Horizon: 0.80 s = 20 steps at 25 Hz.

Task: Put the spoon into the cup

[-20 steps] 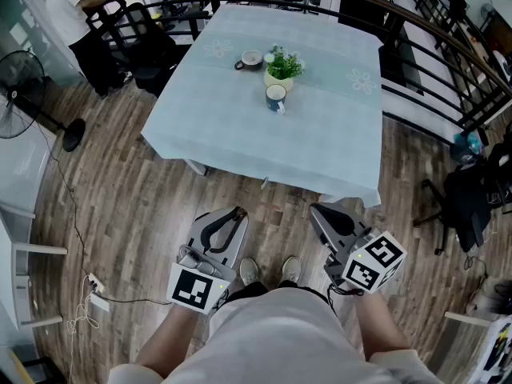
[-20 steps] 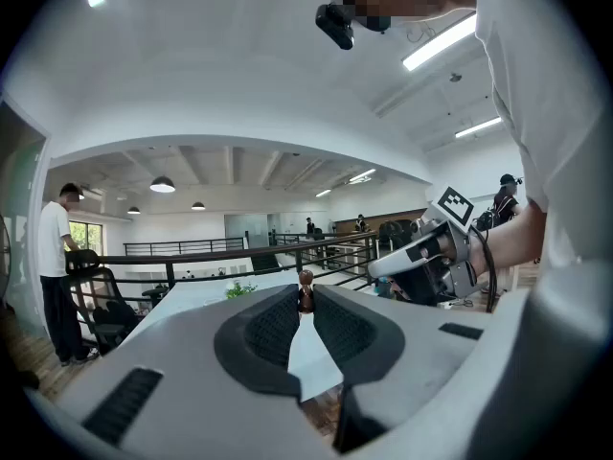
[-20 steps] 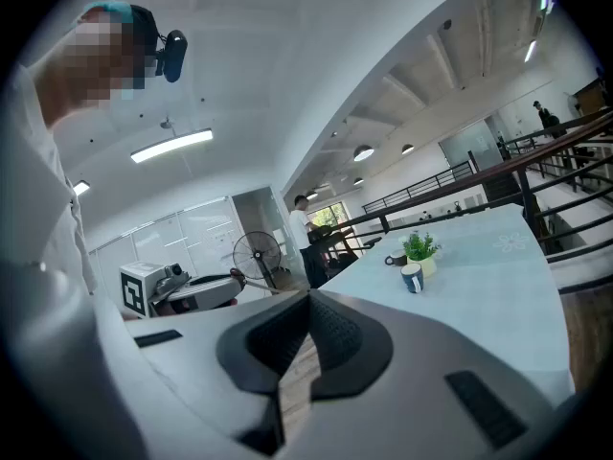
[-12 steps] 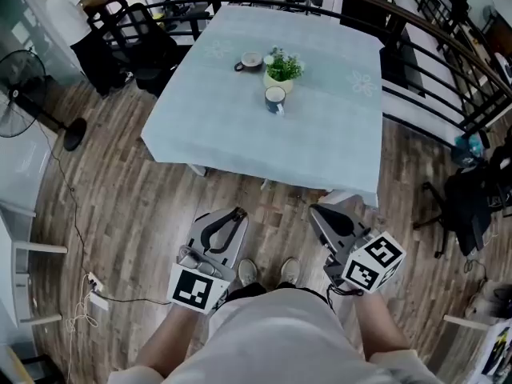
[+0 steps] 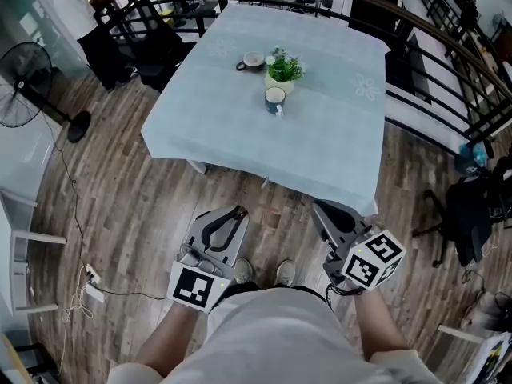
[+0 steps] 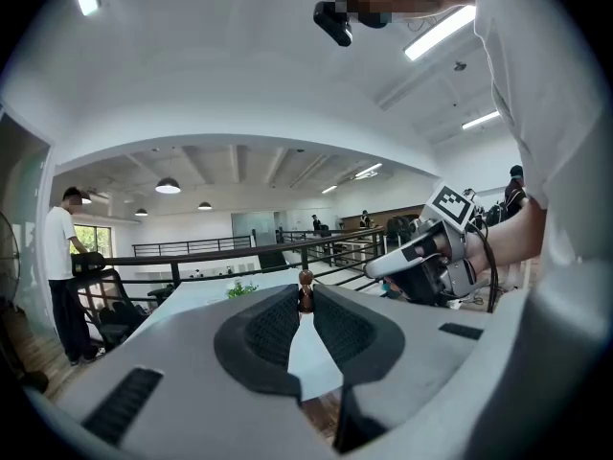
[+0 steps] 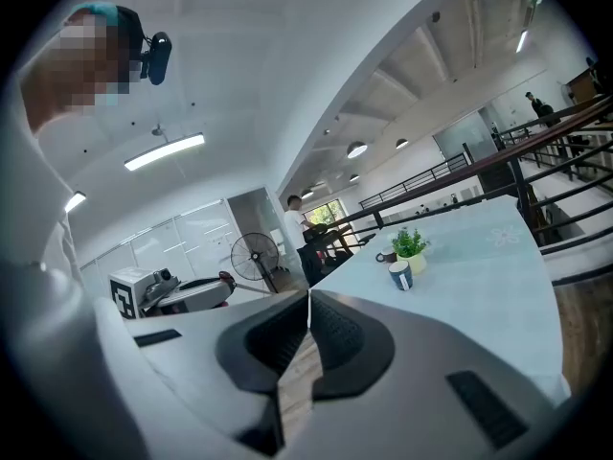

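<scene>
A blue cup (image 5: 274, 98) stands on the light blue tablecloth (image 5: 320, 150), well ahead of me, and also shows in the right gripper view as the blue cup (image 7: 400, 275). A small white piece sits at its near side; the spoon is too small to make out. Behind the cup are a potted plant (image 5: 282, 68) and a small pale cup (image 5: 254, 58). My left gripper (image 5: 238, 213) and right gripper (image 5: 319, 208) hover side by side over the wooden floor, short of the table. Both have their jaws together with nothing between them.
A standing fan (image 5: 24, 96) is on the left and black chairs (image 5: 132, 38) stand at the table's far left. A black railing (image 5: 448, 62) runs along the right, with a dark chair (image 5: 468, 206) beyond it. A cable and power strip (image 5: 88, 282) lie on the floor at lower left.
The head view has shifted a little, so the table and floor sit slightly differently in the picture. Both grippers keep the same pose with jaws together.
</scene>
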Each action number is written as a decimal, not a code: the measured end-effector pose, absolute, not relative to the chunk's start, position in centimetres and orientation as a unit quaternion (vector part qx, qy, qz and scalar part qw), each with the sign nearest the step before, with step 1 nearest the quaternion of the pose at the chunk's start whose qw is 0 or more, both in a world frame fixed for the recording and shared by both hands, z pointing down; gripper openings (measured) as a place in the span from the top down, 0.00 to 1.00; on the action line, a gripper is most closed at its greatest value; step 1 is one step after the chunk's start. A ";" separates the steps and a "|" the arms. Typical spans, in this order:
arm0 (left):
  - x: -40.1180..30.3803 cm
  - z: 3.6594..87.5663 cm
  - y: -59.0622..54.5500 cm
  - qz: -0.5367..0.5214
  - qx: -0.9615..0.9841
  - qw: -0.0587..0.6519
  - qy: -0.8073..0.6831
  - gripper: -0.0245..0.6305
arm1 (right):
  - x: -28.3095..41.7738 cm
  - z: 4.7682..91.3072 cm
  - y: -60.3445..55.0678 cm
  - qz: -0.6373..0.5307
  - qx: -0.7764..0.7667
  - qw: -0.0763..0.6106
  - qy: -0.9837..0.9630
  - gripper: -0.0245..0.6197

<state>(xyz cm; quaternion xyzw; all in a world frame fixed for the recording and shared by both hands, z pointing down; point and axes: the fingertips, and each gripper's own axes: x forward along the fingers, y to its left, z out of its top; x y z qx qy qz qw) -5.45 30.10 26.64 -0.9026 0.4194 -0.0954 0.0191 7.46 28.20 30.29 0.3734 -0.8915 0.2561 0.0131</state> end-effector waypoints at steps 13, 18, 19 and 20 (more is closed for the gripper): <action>-2.2 26.2 30.7 -0.102 -0.889 0.030 0.445 0.87 | 11.5 30.3 28.2 0.255 0.355 0.012 -0.899 0.92; -1.8 26.3 30.3 -0.103 -0.884 0.032 0.455 0.87 | 13.0 31.1 27.9 0.260 0.362 0.014 -0.895 0.92; -1.7 26.3 30.2 -0.104 -0.884 0.033 0.455 0.87 | 13.2 31.3 27.8 0.261 0.362 0.015 -0.895 0.92; -1.6 26.4 30.0 -0.105 -0.884 0.034 0.455 0.87 | 13.3 31.4 27.6 0.261 0.362 0.015 -0.895 0.92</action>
